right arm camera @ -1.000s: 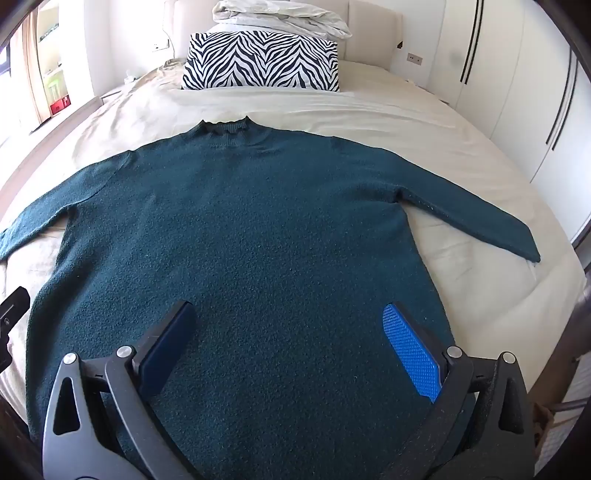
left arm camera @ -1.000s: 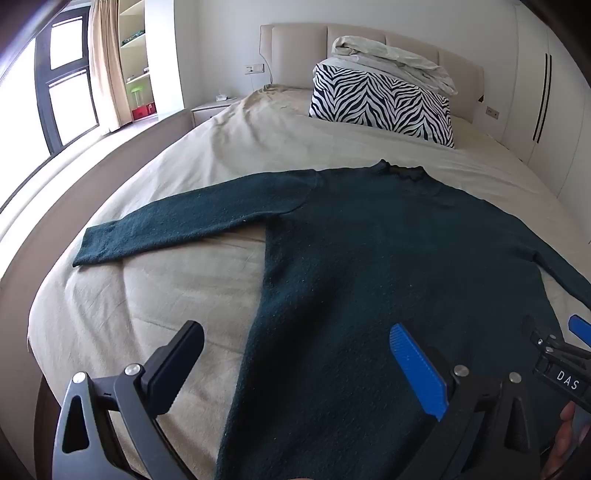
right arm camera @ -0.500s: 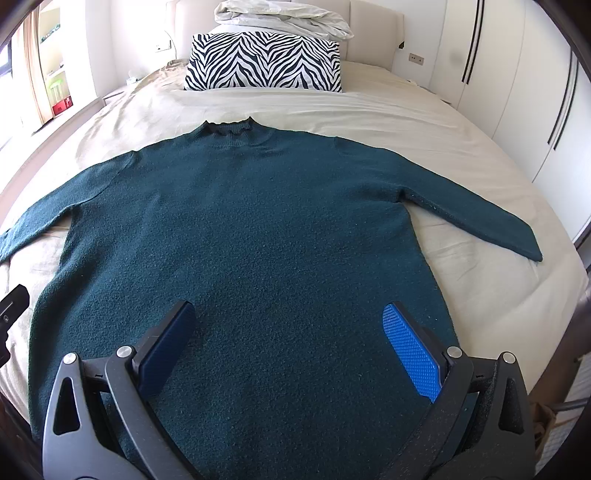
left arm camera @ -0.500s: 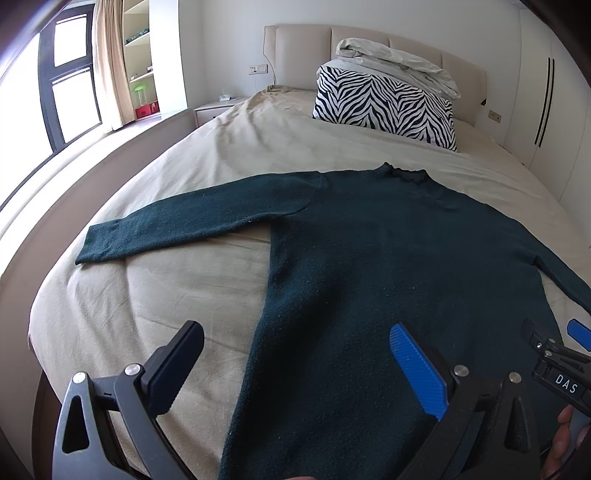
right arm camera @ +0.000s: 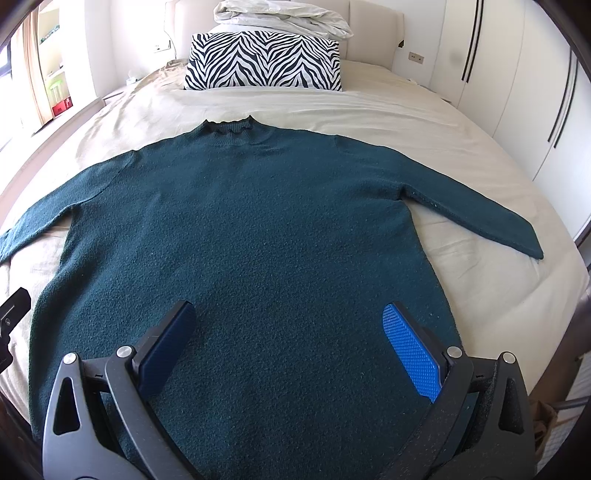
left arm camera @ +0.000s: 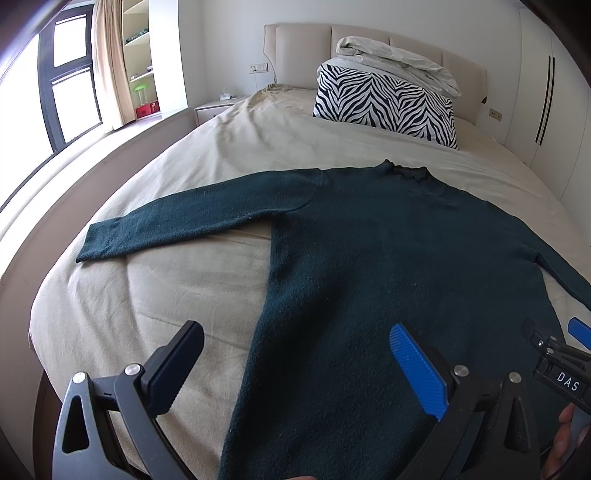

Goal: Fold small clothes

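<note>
A dark teal knit sweater (right arm camera: 258, 229) lies flat and face up on the bed, collar toward the headboard, both sleeves spread out sideways. In the left wrist view the same sweater (left arm camera: 388, 258) fills the right half, its left sleeve (left arm camera: 177, 225) stretched across the sheet. My left gripper (left arm camera: 295, 354) hovers open above the sweater's lower left edge, holding nothing. Over the lower middle of the body my right gripper (right arm camera: 291, 332) is open and empty too. Its tip also shows at the right edge of the left wrist view.
The bed (right arm camera: 424, 122) has a beige sheet. A zebra-striped pillow (right arm camera: 264, 61) with a folded white duvet (right arm camera: 280, 14) on top sits at the headboard. White wardrobe doors (right arm camera: 517, 92) stand right of the bed; a window and shelves (left arm camera: 140, 66) are on the left.
Both grippers have drawn back a little toward the foot of the bed and risen slightly. The sweater has not moved and both grippers stay open.
</note>
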### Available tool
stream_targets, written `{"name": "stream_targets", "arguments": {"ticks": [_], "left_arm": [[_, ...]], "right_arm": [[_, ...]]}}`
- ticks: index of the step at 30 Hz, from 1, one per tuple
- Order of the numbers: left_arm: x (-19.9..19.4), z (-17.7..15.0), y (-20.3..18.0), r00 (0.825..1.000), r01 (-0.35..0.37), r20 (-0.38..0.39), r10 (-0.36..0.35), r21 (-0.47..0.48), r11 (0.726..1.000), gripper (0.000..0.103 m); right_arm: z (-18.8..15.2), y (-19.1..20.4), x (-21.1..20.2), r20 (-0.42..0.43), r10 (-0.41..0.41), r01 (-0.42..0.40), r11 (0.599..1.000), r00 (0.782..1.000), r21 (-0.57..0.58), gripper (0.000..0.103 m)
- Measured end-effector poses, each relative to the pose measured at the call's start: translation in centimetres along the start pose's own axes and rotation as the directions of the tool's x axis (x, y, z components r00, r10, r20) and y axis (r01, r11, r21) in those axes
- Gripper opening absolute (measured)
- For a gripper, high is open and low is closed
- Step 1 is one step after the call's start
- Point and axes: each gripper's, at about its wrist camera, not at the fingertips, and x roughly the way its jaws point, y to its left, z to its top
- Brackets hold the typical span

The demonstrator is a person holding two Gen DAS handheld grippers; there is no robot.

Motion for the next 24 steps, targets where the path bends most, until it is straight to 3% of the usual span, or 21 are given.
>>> {"name": "stream_targets", "arguments": {"ticks": [24], "left_arm": [[0.24,-0.31,-0.42,1.000,0.000,-0.006,0.000,0.000,1.000,0.103]], "right_arm": [[-0.15,0.03,0.20,-0.004,0.005,-0.005,1.000,1.000,0.005,0.103]]}}
